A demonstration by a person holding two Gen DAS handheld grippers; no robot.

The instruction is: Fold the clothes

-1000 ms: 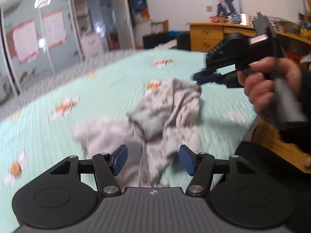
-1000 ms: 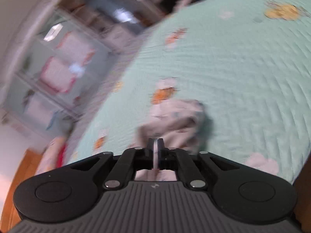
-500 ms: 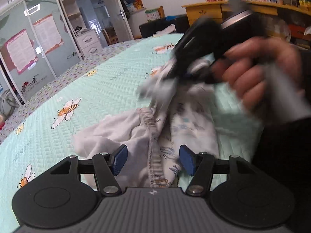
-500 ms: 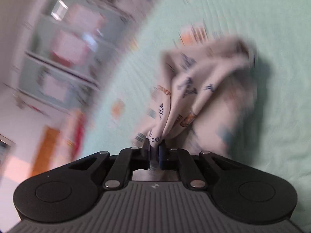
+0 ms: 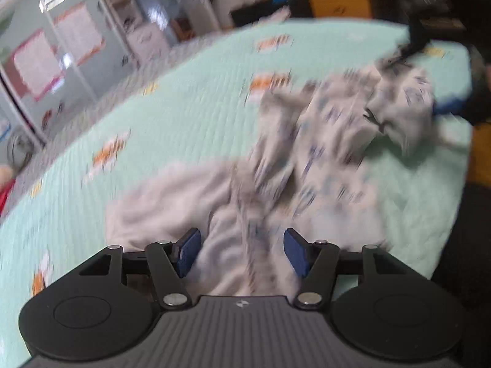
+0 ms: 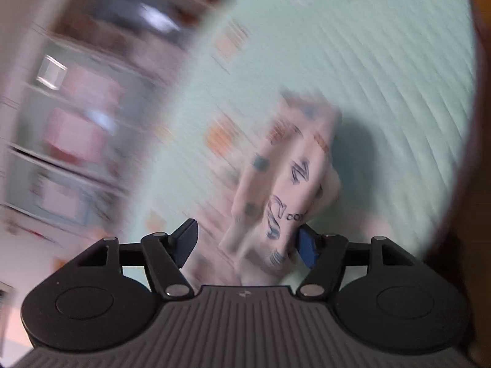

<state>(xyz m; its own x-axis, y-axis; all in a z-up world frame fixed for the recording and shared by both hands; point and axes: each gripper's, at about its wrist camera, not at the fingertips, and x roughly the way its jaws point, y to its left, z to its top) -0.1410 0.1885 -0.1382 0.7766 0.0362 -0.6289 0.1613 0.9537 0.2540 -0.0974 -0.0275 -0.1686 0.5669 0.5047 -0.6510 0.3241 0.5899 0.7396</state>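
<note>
Printed garment (image 5: 322, 159) lying crumpled on the mint quilted bedspread (image 5: 172, 122), long axis running from just ahead of the left gripper (image 5: 242, 251) up and rightward. Left gripper hovering nearest the gathered waistband end, jaws spread wide, gripping nothing. Right gripper (image 6: 245, 245) also gaping wide, a printed fold draping between the pads, brushing the right pad (image 6: 307, 250), not pinched.

left gripper (image 5: 242, 251): our black ribbed body, two round discs, silver screws, blue pads (image 5: 296, 251) | right gripper (image 6: 245, 247): same black build, small white mark at centre, blue pad on one finger, other looks dark
</note>
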